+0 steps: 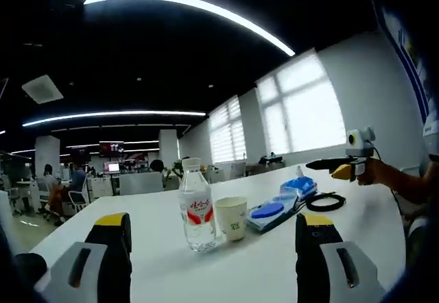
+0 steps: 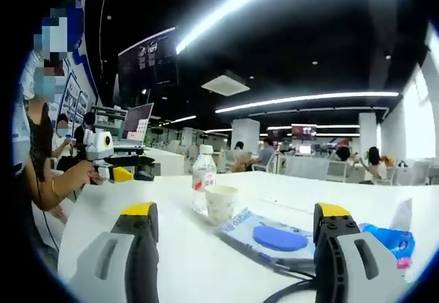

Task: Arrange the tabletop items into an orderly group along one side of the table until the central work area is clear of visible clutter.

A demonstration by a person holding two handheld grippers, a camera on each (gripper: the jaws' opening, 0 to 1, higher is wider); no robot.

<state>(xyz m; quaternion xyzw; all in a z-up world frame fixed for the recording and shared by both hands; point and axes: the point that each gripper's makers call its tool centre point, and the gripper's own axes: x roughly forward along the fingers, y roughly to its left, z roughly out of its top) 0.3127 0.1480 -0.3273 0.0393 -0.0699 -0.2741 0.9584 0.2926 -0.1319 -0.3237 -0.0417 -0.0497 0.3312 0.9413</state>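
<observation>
In the left gripper view, the left gripper (image 1: pixel 212 248) is held low over the near edge of a white table (image 1: pixel 274 265), its two yellow-tipped jaws spread wide apart with nothing between them. Beyond the jaws, near the middle of the table, a clear water bottle (image 1: pixel 195 205) with a red and white label is seen standing upright. Just to its right a paper cup (image 1: pixel 232 217) is placed, also upright, close beside the bottle but apart from it. Further right, a flat packet with a blue round patch (image 1: pixel 271 212) is laid on the table, and a blue pouch (image 1: pixel 300 186) is seen at its far end. A black cable loop (image 1: pixel 325 201) is laid just right of the packet. At the far right, the right gripper (image 1: pixel 322 164) is held by a hand (image 1: pixel 377 173) above the table's edge; from this side it cannot be told how its jaws stand.

In the right gripper view, the right gripper (image 2: pixel 233 245) is held over the table (image 2: pixel 185 262) with its jaws spread wide and empty. The water bottle (image 2: pixel 203 173) and the paper cup (image 2: pixel 221 203) are seen ahead, the cup nearer and just to the right of the bottle. The flat packet with the blue patch (image 2: pixel 274 238) is laid near the right jaw, and the blue pouch (image 2: pixel 387 241) is seen beyond that jaw. At the left, the left gripper (image 2: pixel 140 169) is held by a hand (image 2: pixel 79 176) at the table's side. Seated people and desks are seen in the far background of an office.
</observation>
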